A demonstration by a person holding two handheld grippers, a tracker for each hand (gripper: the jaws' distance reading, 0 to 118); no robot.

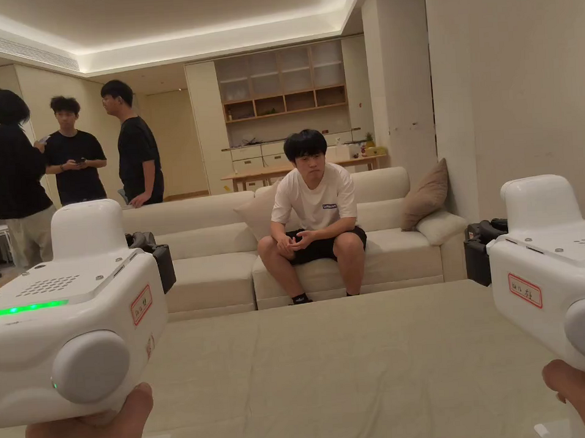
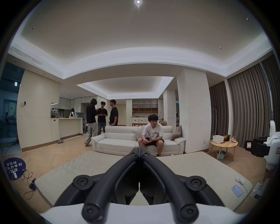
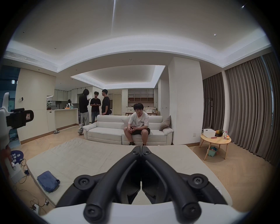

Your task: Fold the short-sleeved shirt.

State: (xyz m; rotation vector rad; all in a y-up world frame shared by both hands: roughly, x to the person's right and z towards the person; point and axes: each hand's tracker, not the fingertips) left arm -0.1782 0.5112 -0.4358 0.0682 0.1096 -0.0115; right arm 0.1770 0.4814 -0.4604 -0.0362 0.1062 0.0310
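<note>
A blue garment lies folded in a small pile on the near left corner of the beige mattress; I cannot tell its sleeves. My left gripper is shut with nothing between its jaws and is held level above the mattress, pointing at the sofa. My right gripper is also shut and empty, at about the same height. In the head view their white bodies, the left body and the right body, sit at the two sides, each in a hand. The garment is low and left of both grippers.
A person sits on the white sofa just beyond the mattress's far edge. Three people stand behind the sofa at the left. A phone and a small white device lie on the mattress's right side. A round wooden table stands at the right; cables trail on the floor at the left.
</note>
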